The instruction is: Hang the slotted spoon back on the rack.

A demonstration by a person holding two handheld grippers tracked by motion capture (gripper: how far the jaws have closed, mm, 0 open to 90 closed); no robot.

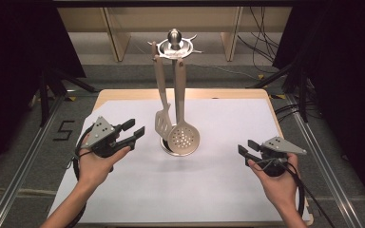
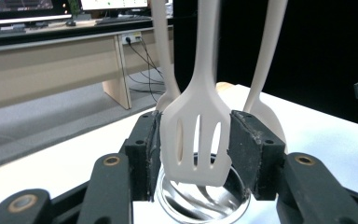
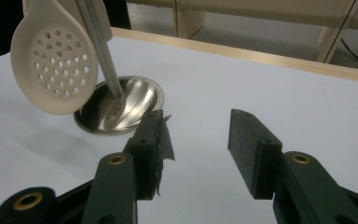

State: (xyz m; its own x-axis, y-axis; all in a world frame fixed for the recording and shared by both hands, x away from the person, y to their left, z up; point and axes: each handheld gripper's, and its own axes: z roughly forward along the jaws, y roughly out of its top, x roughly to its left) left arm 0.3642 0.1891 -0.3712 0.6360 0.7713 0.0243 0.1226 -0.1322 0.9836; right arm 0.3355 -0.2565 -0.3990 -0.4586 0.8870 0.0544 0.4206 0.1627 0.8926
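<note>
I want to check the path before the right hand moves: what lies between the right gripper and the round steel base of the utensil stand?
Only bare white table cover lies between the right gripper and the round steel base, as the right gripper view shows.

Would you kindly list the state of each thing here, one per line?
Slotted turner: hanging from the rack, between the left jaws.
Skimmer: hanging from the rack, free.
Rack: upright on the table.
Left gripper: open.
Right gripper: open, empty.
</note>
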